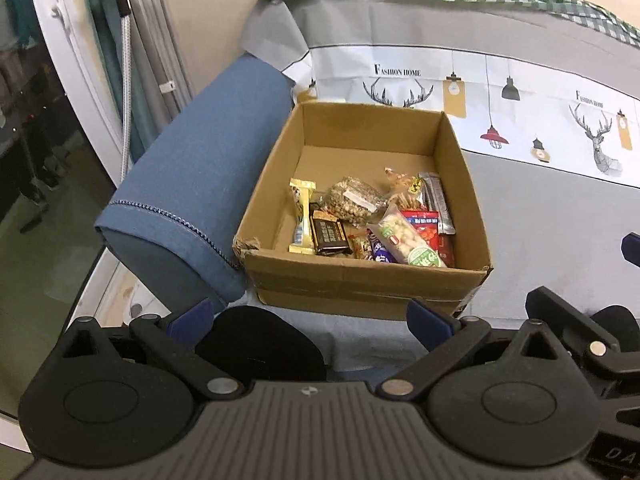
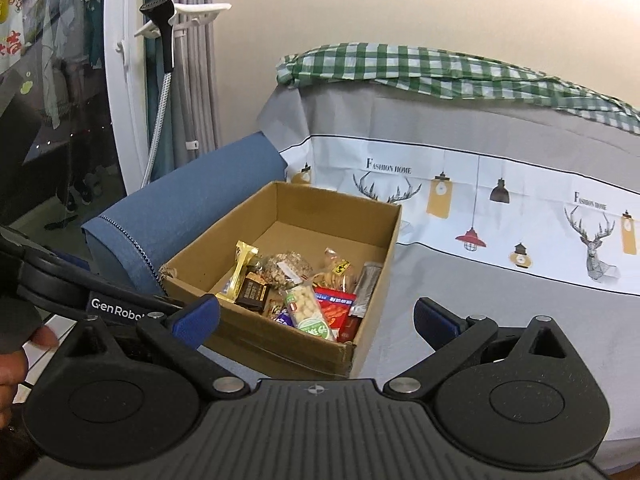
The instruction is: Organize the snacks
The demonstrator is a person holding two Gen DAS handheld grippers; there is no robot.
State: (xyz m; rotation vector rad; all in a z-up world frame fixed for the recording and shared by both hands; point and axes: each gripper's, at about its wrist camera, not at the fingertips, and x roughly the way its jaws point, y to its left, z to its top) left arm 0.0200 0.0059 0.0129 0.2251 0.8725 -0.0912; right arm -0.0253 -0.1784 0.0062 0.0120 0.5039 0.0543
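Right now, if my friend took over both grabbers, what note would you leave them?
Left gripper: open, empty, short of the box.
Right gripper: open, empty, also back from the box.
Cardboard box sits on the grey printed cover, against the blue armrest.
Snacks all lie in the box: peanut pack, dark chocolate bar, gold bar, granola bag, red packet.
None visible outside the box; tidy the pile if wanted.

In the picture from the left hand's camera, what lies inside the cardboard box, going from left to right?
Gold-wrapped bar → dark brown chocolate bar → clear bag of puffed white snacks → grey stick packet, all at the near end of the cardboard box.
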